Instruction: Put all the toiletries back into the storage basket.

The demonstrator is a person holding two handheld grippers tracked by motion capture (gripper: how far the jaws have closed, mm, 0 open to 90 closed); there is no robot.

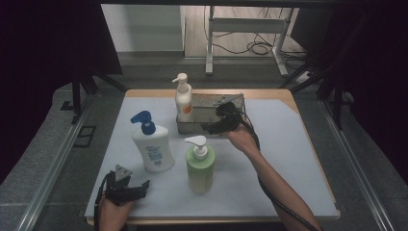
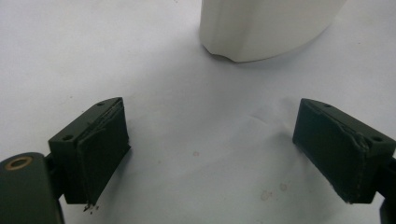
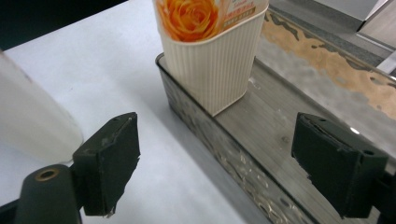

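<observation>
A cream pump bottle [image 1: 184, 101] with an orange rose label [image 3: 210, 60] stands upright in the left end of a metal tray [image 1: 192, 127]. My right gripper [image 1: 208, 128] hovers over the tray's front wall [image 3: 210, 140], just right of that bottle, open with nothing between its jaws [image 3: 215, 163]. At the table's front left, my left gripper [image 1: 142, 185] rests low and open, empty [image 2: 212, 154]. It faces the base of a white bottle [image 2: 266, 28] with a blue pump [image 1: 154, 149].
A green bottle with a white pump [image 1: 199, 168] stands mid-table, below the right hand. A pale, blurred bottle side [image 3: 32, 116] sits at the left of the right gripper view. The white mat [image 1: 288, 159] covers the table; a desk frame and cables lie beyond.
</observation>
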